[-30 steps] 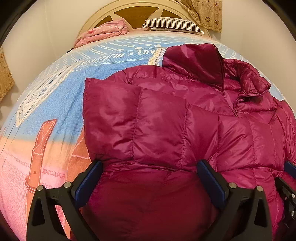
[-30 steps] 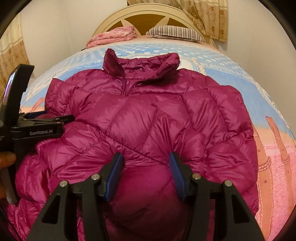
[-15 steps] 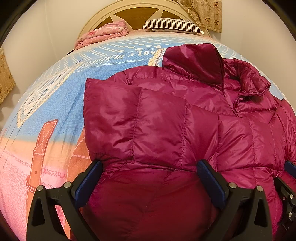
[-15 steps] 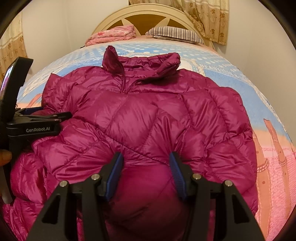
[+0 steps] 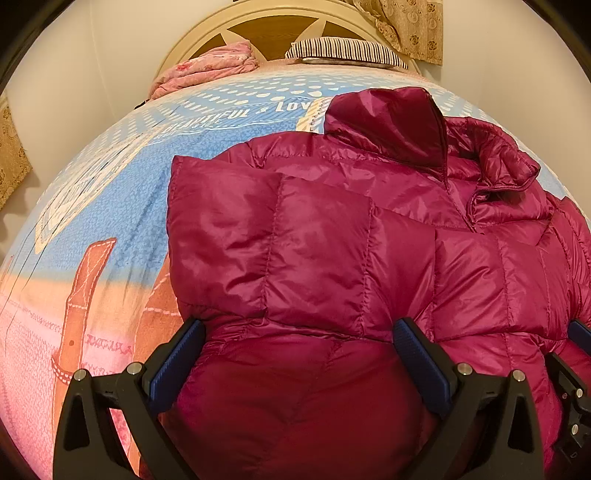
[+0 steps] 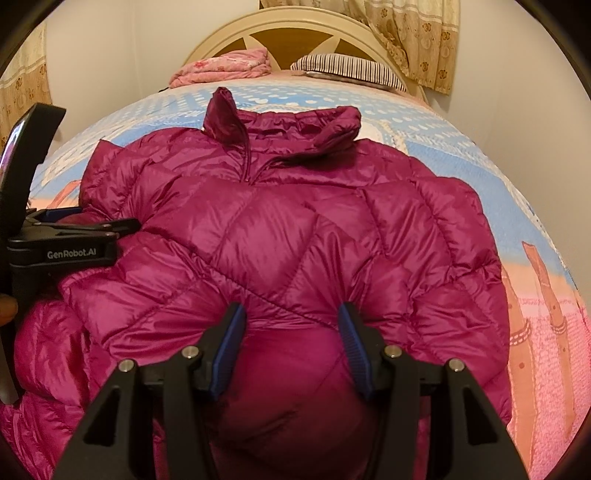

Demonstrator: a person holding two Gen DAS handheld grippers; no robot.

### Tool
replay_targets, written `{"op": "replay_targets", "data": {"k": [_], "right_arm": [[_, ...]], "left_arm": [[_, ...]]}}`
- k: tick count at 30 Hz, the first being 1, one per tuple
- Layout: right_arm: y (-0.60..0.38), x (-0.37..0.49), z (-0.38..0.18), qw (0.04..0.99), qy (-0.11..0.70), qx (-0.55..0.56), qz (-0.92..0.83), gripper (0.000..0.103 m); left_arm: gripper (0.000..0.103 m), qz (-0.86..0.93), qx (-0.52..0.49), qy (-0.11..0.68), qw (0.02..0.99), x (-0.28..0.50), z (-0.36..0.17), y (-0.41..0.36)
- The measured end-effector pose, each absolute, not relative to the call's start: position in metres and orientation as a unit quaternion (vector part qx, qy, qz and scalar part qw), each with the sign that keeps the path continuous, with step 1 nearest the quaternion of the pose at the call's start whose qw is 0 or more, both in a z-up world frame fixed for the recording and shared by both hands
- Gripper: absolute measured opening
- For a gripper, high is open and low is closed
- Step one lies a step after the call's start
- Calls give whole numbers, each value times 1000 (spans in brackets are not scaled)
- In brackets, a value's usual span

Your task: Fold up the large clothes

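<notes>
Grippers nearest: left gripper [image 5: 299, 354] and right gripper [image 6: 291, 339] each appear clamped on a bunched hem fold of the magenta puffer jacket [image 6: 295, 229], tho contact's partly hidden. Jacket lies on the bed [image 5: 110, 206], collar [image 6: 280, 125] toward headboard. Lift both evenly, fold hem fwd to collar.

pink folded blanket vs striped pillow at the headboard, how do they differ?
The pink folded blanket is floral pink; the black-and-white striped pillow has narrow dark and light stripes. The blanket is a rumpled, bunched heap; the pillow lies flat and smooth. The blanket is on the left, the pillow on the right. Both rest at the head of the bed against the cream headboard.
</notes>
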State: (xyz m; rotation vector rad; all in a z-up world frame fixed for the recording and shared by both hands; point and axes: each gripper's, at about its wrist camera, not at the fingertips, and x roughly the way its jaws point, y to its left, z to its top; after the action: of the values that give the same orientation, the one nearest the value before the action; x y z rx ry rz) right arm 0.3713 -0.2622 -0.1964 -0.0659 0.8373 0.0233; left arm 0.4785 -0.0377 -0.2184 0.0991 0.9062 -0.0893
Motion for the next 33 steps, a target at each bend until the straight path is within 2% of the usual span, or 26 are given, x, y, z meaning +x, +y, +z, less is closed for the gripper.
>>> {"op": "replay_targets", "data": {"k": [11,13,17,18,24,33], "right_arm": [[-265,371,-191,911,411,-29,26,58],[-269,366,-179,909,414,-27,49,61],[-288,365,-138,923,378,-33,62,80],[-295,372,-130,924,376,-28,61,84],[-333,441,-112,919,392,0,37,84],[-350,536,-110,911,411,4,23,84]], "left_arm": [[102,-45,41,452,890,470,-205,-27],[102,-56,30,435,898,456,-182,-17],[102,-68,36,399,914,453,-140,-8],[102,-68,33,396,915,460,-131,-7],[102,-59,16,395,917,514,-104,-22],[102,-55,-2,437,898,621,-114,-56]]}}
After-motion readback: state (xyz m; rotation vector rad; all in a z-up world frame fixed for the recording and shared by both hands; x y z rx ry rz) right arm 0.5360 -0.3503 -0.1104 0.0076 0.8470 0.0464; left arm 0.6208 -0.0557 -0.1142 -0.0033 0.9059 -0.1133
